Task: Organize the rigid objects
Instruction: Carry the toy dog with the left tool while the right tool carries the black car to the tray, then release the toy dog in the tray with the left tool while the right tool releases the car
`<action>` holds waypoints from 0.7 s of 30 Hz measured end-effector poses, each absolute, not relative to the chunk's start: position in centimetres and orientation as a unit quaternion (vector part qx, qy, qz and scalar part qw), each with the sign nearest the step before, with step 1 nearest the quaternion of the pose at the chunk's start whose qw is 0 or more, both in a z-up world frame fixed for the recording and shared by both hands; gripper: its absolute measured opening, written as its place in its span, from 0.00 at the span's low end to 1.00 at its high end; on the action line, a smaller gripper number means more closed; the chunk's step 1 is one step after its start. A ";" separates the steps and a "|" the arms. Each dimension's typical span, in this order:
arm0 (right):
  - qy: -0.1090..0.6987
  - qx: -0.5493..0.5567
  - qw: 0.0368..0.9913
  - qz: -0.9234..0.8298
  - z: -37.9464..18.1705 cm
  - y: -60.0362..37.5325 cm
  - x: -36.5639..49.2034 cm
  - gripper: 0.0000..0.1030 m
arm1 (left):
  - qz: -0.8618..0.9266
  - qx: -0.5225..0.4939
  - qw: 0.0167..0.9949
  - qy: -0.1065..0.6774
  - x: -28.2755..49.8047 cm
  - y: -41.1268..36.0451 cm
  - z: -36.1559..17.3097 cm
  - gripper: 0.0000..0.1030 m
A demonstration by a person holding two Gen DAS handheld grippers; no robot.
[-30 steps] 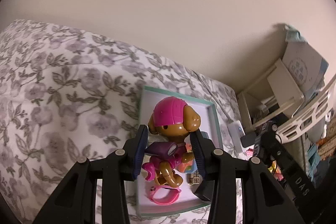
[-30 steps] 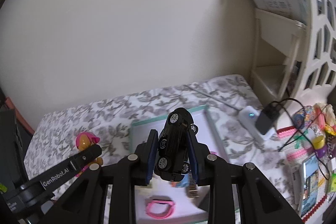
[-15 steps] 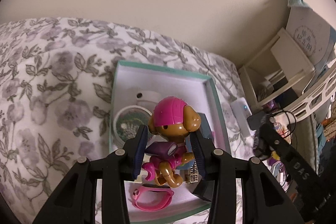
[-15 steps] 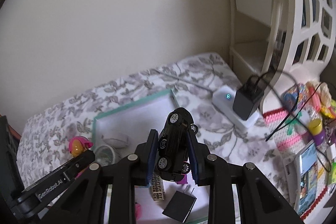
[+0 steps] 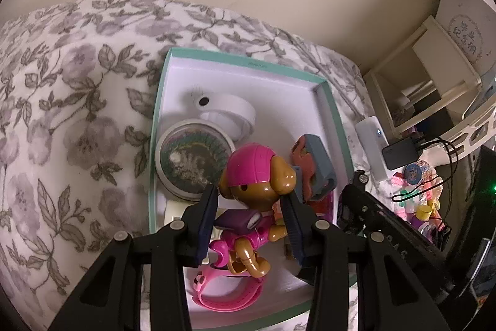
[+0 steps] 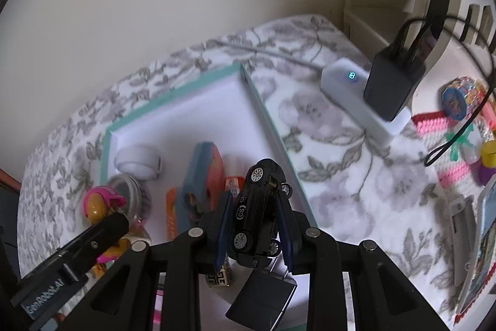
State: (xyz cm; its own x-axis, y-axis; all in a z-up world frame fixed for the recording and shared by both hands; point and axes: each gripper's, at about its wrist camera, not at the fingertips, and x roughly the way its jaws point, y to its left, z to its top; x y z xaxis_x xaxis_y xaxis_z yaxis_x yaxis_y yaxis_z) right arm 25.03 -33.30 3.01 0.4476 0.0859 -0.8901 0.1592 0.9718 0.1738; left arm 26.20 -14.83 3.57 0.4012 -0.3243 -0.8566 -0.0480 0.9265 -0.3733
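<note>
- Pink-capped and brown, the toy dog (image 5: 254, 179) sits clamped between the fingers (image 5: 207, 219) of our left gripper (image 5: 251, 225), held above the near part of the box (image 5: 248, 61).
- Our right gripper (image 6: 255, 225) has its fingers (image 6: 223, 225) closed on a black toy car (image 6: 259, 213), nose pointing away, over the box's right side just inside its teal rim.
- We see the box lying on the flowered bedspread (image 5: 62, 114); it has a white floor and a teal rim.
- Inside it we can pick out a white ring-shaped case (image 5: 226, 114), a round clear-lidded tin (image 5: 193, 158) just beside it, a grey and orange tool (image 5: 313, 166), and a pink wristband (image 5: 229, 297) at the near edge.
- From the right wrist view, a black plug (image 6: 263, 297) lies below the car near the box's front edge.
- To the right of the box, a white power strip (image 6: 356, 95) rests on the bedspread with a black charger (image 6: 392, 82) plugged into it.
</note>
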 end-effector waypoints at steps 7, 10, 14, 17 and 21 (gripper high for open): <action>0.543 0.102 0.833 -0.020 1.7 -32.6 25.3 0.29 | -0.086 -0.172 0.815 0.547 26.3 -15.0 3.0 0.42; 0.543 0.099 0.834 -0.022 1.6 -32.5 25.3 0.29 | -0.087 -0.171 0.810 0.554 26.3 -15.2 2.6 0.42; 0.545 0.092 0.833 -0.024 1.6 -32.3 25.3 0.29 | -0.092 -0.175 0.806 0.558 26.4 -15.3 2.3 0.42; 0.547 0.088 0.832 -0.025 1.5 -32.3 25.3 0.30 | -0.093 -0.173 0.808 0.555 26.3 -15.4 2.7 0.42; 0.547 0.084 0.832 -0.026 1.6 -32.2 25.5 0.30 | -0.095 -0.175 0.809 0.553 26.2 -15.2 3.4 0.42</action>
State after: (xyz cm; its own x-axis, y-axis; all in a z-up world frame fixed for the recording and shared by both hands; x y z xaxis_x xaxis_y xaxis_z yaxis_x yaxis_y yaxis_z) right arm 25.46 -32.25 1.58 0.3994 0.0494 -0.9154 0.1349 0.9845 0.1119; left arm 26.24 -15.19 3.36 0.3713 -0.3464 -0.8615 -0.0398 0.9210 -0.3875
